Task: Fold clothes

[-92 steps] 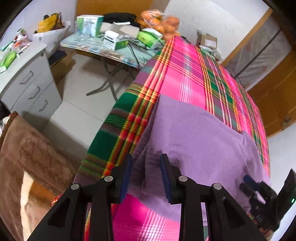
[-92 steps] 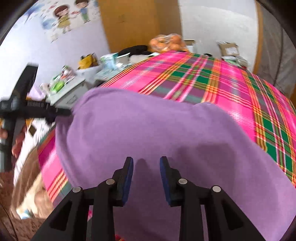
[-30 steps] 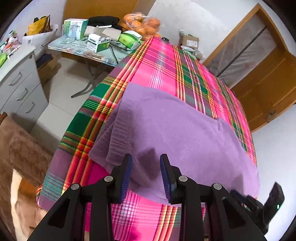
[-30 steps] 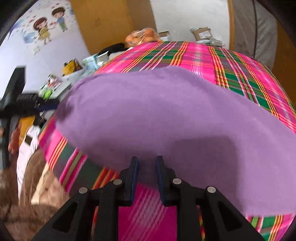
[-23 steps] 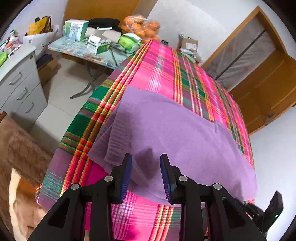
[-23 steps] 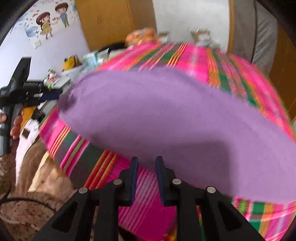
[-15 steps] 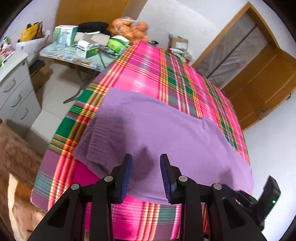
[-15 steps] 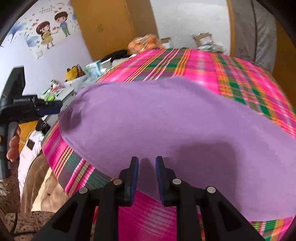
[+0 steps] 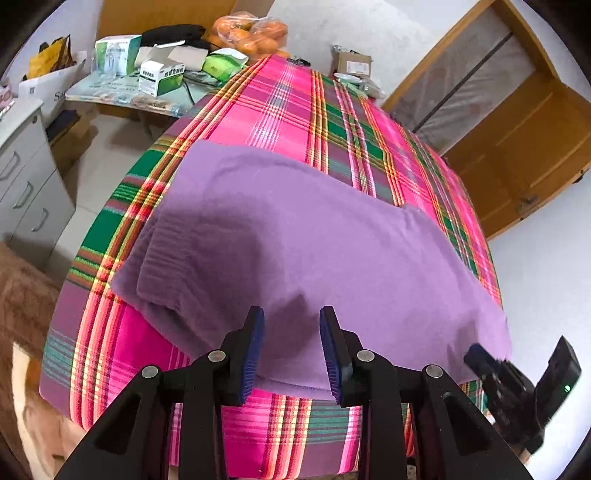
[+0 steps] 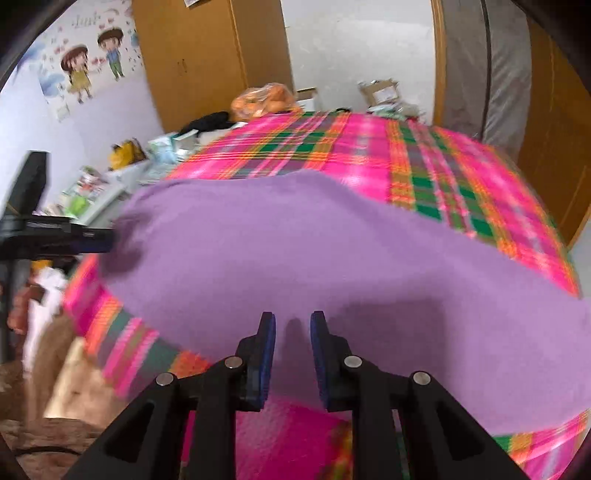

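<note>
The left gripper (image 9: pixel 291 347) and right gripper (image 10: pixel 293 350) are hovering part-open and empty over the purple garment (image 9: pixel 295 243). Only the left view is showing its ribbed cuff (image 9: pixel 162 266), left of the fingers.

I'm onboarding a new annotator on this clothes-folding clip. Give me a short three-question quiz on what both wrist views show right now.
1. True or false: the purple knit garment lies on a pink and green plaid cloth.
2. What does the left tool hold? A) a garment edge B) nothing C) a box
3. What fills the clear bag at the far end?

Key: 1 true. 2 B: its pads stand apart above the garment, gripping nothing. 3 round orange fruit. The right tool is open and empty too.
</note>
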Demonstrator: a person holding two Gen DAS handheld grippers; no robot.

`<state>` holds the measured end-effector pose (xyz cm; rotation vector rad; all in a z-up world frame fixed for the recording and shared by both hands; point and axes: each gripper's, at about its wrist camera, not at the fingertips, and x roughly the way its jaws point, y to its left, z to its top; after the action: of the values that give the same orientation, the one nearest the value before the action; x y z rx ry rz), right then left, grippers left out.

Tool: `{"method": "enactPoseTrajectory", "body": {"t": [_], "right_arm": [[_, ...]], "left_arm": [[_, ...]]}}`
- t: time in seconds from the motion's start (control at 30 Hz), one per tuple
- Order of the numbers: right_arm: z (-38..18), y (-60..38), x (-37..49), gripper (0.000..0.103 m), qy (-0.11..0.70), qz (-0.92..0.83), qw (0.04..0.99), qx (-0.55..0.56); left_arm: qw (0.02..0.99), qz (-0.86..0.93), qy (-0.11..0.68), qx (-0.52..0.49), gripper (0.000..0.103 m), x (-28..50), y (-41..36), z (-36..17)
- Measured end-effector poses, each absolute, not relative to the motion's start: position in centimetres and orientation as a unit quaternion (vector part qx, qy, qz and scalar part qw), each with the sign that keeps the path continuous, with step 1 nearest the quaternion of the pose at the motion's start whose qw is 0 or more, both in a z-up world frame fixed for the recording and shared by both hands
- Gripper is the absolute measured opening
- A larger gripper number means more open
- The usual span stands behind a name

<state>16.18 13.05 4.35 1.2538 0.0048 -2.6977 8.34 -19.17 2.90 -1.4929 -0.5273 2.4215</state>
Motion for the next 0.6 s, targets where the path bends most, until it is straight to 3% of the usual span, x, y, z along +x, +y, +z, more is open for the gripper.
{"method": "enactPoseTrajectory", "body": {"t": [0.23,0.4,0.6], "right_arm": [[2.4,19.6,17.9,0.021,-0.013,-0.9,-0.046,0.433],[2.1,22.8,20.5,0.022,-0.062,-0.906,-0.068,0.414],[3.2,22.1,20.5,0.023,-0.044,-0.907,-0.074,0.412]], "left_arm": [[0.12,0.824,-0.181,-0.524,0.032,8.1,-19.2,2.0],[0.117,0.822,-0.186,-0.526,0.032,8.1,-19.6,1.7],[0.118,0.821,-0.202,-0.52,0.032,8.8,-21.0,1.7]]}}
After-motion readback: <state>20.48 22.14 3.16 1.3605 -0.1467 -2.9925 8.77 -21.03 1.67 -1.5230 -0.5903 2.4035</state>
